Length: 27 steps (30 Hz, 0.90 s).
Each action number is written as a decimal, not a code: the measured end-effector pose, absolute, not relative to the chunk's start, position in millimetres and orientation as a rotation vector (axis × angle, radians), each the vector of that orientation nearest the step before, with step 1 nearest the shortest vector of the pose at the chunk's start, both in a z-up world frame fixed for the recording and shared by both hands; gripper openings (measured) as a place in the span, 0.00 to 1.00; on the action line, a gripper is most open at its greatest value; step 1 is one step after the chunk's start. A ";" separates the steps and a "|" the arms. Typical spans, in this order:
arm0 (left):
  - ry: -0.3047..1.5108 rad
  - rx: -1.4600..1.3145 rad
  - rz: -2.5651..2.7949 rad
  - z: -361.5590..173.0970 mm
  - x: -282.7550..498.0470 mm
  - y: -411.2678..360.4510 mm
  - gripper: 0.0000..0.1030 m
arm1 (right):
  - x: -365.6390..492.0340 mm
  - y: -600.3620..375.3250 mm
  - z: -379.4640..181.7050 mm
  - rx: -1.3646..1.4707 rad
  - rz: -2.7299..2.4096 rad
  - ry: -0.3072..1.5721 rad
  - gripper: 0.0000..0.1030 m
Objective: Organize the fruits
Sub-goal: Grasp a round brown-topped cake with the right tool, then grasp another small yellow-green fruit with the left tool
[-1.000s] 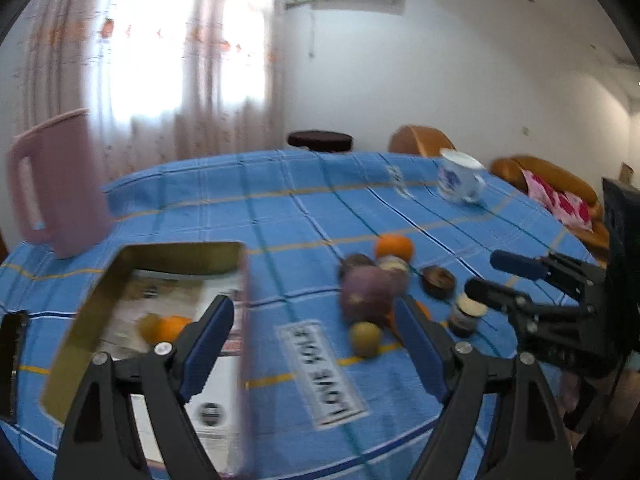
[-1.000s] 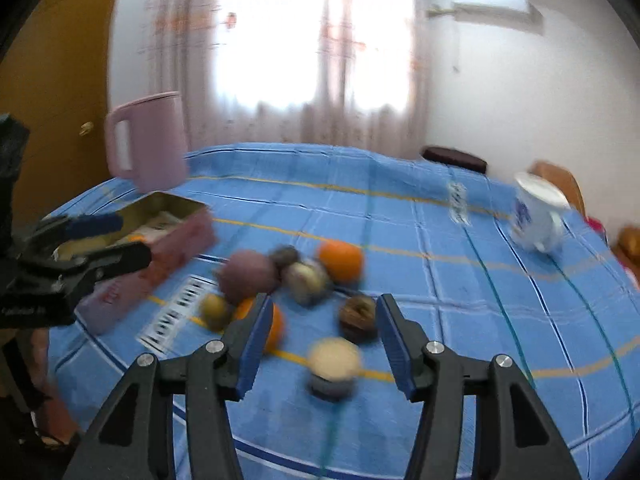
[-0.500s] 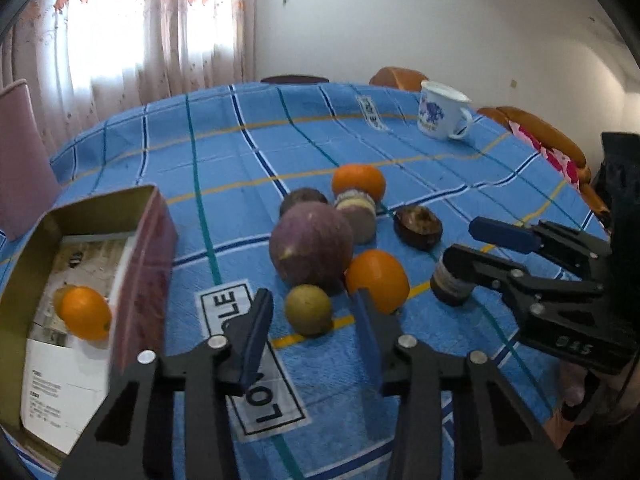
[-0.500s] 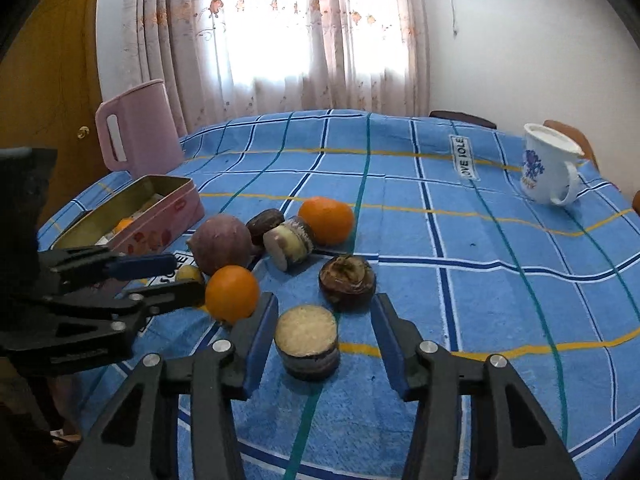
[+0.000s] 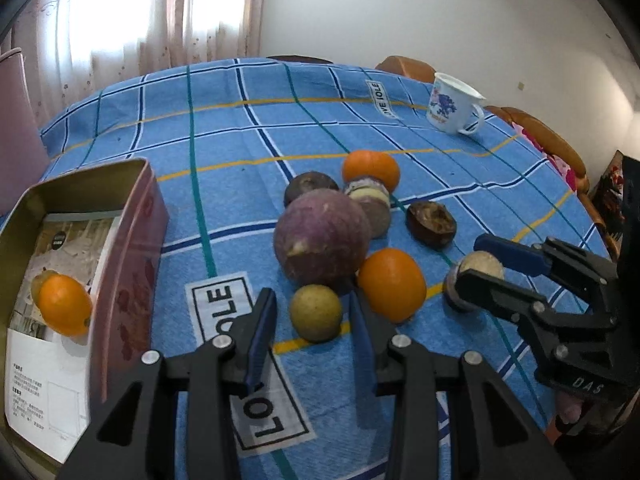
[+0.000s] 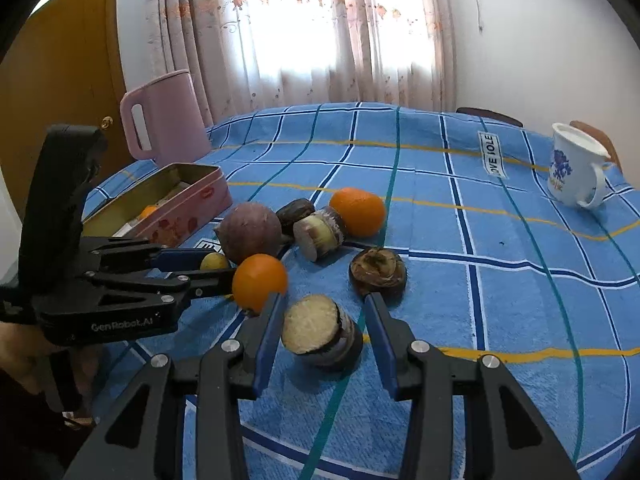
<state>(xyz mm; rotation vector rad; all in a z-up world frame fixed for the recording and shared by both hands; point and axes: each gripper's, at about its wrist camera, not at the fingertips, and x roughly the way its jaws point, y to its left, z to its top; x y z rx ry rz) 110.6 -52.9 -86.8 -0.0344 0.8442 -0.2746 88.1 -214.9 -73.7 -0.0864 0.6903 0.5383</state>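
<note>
A cluster of fruit lies on the blue checked cloth. My left gripper [image 5: 312, 312] is open with its fingers either side of a small yellow-green fruit [image 5: 316, 312], not touching it. Behind it sit a large purple fruit [image 5: 322, 236] and an orange [image 5: 391, 283]. My right gripper [image 6: 322, 326] is open around a cut dark-skinned piece with a pale face [image 6: 318, 330]. A pink tin [image 5: 128, 240] at the left holds one orange [image 5: 64, 309].
A second orange [image 6: 357, 212], a cut layered piece [image 6: 320, 234] and two dark brown pieces [image 6: 378, 270] lie further back. A pink jug [image 6: 164, 118] stands behind the tin. A white mug [image 6: 576, 170] stands at the far right.
Both grippers have moved forward and down to the fruit. The left fingers have narrowed and now flank the yellow-green fruit; the right fingers now flank the cut piece.
</note>
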 end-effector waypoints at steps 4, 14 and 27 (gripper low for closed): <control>0.844 -0.034 -0.283 -86.7 110.0 -52.7 0.26 | 86.6 -213.8 -73.7 -0.089 0.565 0.692 0.43; 0.792 -0.017 -0.295 -80.9 101.0 -55.7 0.26 | 89.6 -210.1 -76.9 -0.109 0.546 0.713 0.35; 0.665 -0.005 -0.265 -73.1 78.6 -55.2 0.26 | 67.1 -219.5 -60.8 -0.097 0.529 0.517 0.35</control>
